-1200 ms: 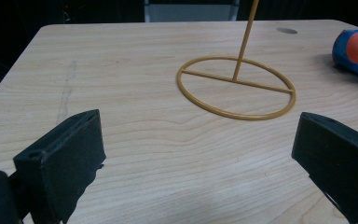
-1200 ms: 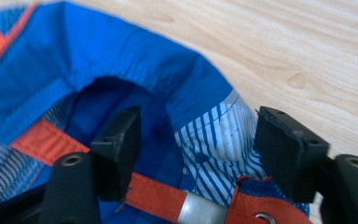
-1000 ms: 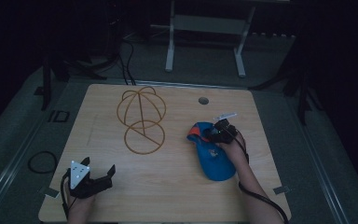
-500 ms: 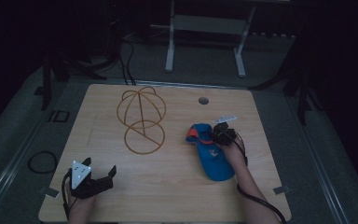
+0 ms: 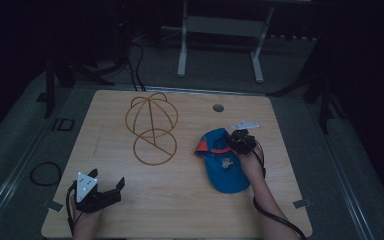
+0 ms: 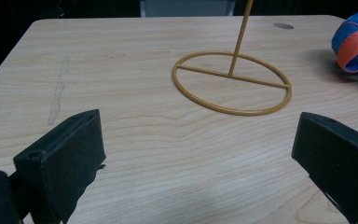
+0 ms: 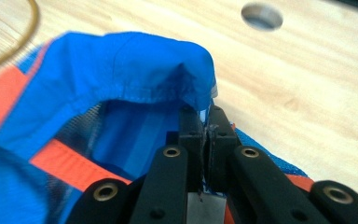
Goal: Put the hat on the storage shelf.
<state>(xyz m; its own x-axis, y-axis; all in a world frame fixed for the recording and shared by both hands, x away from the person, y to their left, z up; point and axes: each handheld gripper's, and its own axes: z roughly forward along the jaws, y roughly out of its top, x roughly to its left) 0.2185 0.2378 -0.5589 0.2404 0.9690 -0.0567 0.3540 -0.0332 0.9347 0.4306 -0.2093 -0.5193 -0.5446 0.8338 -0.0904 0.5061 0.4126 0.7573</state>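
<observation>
Having just closed its jaws on the rim fabric of the blue-and-orange fabric cap (image 5: 223,162) at the table's four o'clock, the right gripper (image 5: 235,142) is pinching it, likely ready for lifting, while the left gripper (image 5: 107,190) is idling open.

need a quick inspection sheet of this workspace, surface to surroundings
surface: wooden table, bare wood with a round hole near the far edge
job's things: blue and orange cap on the right; wire hat stand upright, apart from it
clutter: nothing seen
grippers: right claw has just closed, shut on the cap's edge; left claw open, nothing between the jaws
cables: one trails from the right claw along the forearm; loops on the floor
surroundings: dark room, metal frame behind the table
</observation>
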